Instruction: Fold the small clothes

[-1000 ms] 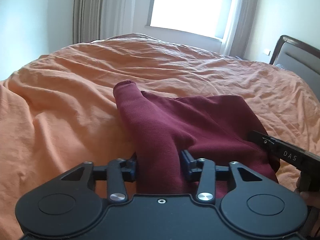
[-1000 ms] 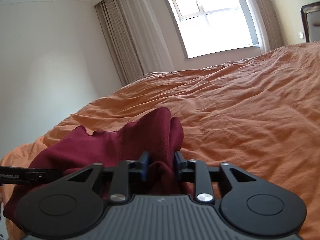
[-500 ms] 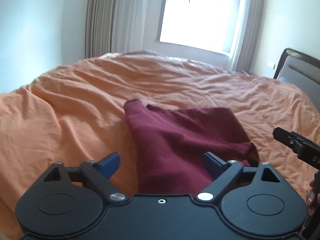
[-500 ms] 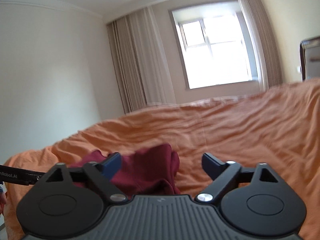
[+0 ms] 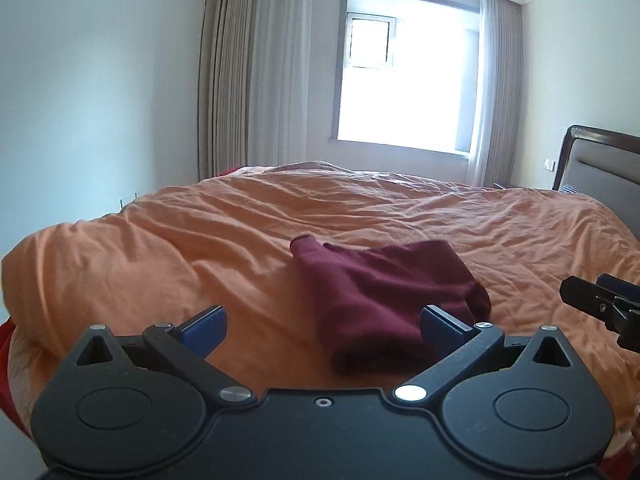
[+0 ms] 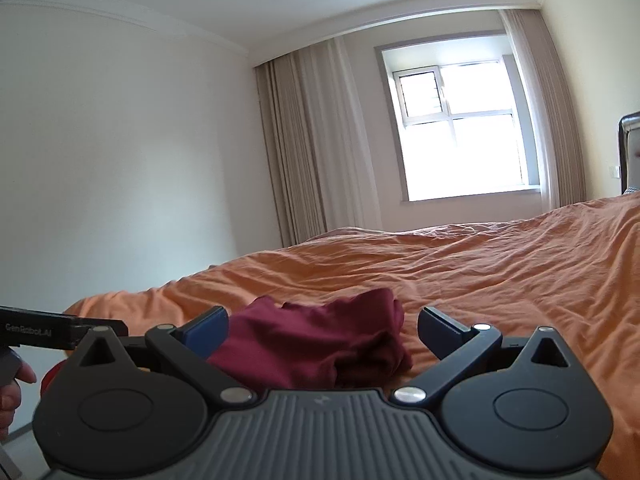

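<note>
The maroon garment (image 5: 384, 296) lies folded on the orange bedspread (image 5: 200, 248), just below the centre of the left wrist view. The left gripper (image 5: 324, 326) has its fingers (image 5: 204, 326) spread wide apart and grips nothing. The near end of the garment sits between the two blue pads, closer to the right-hand pad; whether that pad touches the cloth cannot be determined. A narrow cuffed end of the garment points toward the upper left of the frame.

In the right wrist view, the right gripper (image 6: 324, 328) likewise has its fingers (image 6: 440, 330) fully apart and empty. The maroon garment (image 6: 320, 340) fills the lower centre of the frame between the pads, bunched higher at its right side, with no visible contact to either pad.

The bedspread is wrinkled and covers the whole bed. Behind it stand a bright window (image 5: 404, 76) and pale curtains (image 5: 248, 80), with white walls at left.

Only the left wrist view shows the padded headboard (image 5: 600, 164) at full width, in the right middle of the frame, and the tip of the right gripper at the right edge. Only the right wrist view shows the left gripper's body (image 6: 48, 330), marked with lettering, at the lower left edge, with a hand (image 6: 14, 384) below it.
</note>
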`<action>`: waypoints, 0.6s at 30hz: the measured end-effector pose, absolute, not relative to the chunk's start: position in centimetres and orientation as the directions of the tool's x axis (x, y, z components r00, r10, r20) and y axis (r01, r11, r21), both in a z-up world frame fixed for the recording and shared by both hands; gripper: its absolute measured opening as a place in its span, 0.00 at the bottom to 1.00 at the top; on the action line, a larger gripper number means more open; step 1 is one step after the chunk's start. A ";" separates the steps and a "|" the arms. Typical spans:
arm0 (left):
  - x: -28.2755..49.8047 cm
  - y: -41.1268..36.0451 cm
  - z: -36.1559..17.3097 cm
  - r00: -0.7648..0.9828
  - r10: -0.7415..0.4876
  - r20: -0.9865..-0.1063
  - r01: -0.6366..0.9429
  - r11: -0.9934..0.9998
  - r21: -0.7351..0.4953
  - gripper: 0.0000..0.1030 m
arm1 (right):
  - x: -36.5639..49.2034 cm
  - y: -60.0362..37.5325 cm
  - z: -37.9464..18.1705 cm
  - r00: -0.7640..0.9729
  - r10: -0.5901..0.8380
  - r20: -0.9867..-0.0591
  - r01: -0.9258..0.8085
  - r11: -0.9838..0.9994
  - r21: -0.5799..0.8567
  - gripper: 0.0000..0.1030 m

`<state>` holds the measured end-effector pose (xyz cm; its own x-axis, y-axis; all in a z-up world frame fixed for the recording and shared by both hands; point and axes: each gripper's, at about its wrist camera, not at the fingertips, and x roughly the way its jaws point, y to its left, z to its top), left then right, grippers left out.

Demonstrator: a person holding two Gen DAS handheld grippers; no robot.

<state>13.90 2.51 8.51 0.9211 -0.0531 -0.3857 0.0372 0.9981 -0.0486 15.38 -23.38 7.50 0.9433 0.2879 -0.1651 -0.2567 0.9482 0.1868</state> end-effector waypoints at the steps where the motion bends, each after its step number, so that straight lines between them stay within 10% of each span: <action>1: 13.0 2.6 8.1 0.922 -0.051 -0.384 0.033 0.998 -0.053 0.99 | 14.6 -23.2 7.3 0.944 0.286 -0.164 -0.256 0.949 0.182 1.00; 18: 3.5 3.5 2.9 0.931 0.026 -0.365 -0.058 0.995 -0.077 0.99 | 6.5 -20.7 3.6 0.930 0.280 -0.239 -0.263 0.959 0.103 1.00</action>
<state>3.51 3.52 2.93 0.9308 0.0256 -0.3647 -0.0576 0.9953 -0.0772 6.49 -20.70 3.60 0.9296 0.2802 -0.2393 -0.2626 0.9594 0.1032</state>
